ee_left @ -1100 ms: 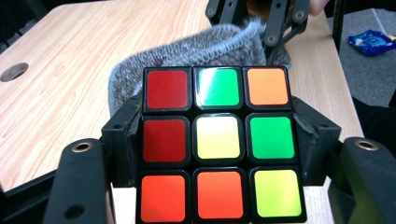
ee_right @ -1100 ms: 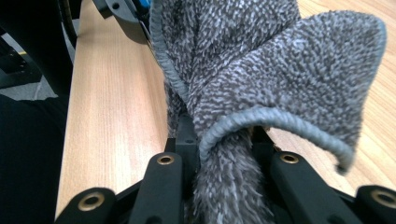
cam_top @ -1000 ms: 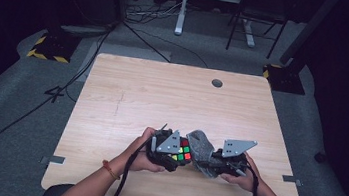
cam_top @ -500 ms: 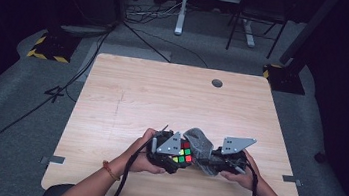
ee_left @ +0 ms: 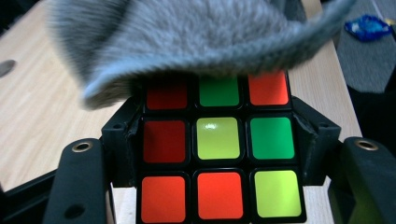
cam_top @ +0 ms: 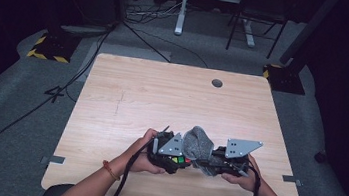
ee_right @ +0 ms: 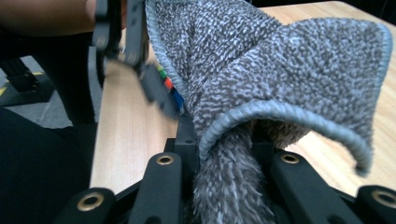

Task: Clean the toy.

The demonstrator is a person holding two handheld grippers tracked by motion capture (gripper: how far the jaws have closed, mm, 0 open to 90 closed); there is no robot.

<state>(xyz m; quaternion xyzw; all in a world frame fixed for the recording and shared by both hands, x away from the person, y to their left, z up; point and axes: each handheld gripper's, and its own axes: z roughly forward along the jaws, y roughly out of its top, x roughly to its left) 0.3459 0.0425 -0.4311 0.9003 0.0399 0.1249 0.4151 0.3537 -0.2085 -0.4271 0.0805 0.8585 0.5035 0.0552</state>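
Right now, my quick read from the remote seat:
Left gripper (cam_top: 171,154): I see its jaws clamped on the puzzle cube (ee_left: 218,161), one black jaw on each side face.
Cube spot: near the front edge of the wooden table (cam_top: 162,96), in my left gripper, just off the tabletop as far as I can tell.
Cube face toward camera: red, green, orange and yellow-green stickers, top row partly covered.
Right gripper (cam_top: 227,165): I see its jaws pinched on a bunched fold of the grey microfibre cloth (ee_right: 280,79).
Cloth: drapes forward over the cube's top edge, touching it; in the high view it sits between both grippers (cam_top: 199,146).
Hands: left hand (cam_top: 143,149) and right hand (cam_top: 249,170) grip the tools, forearms enter from the bottom.
Table hole: cable grommet (cam_top: 217,83) near the far edge, well apart.
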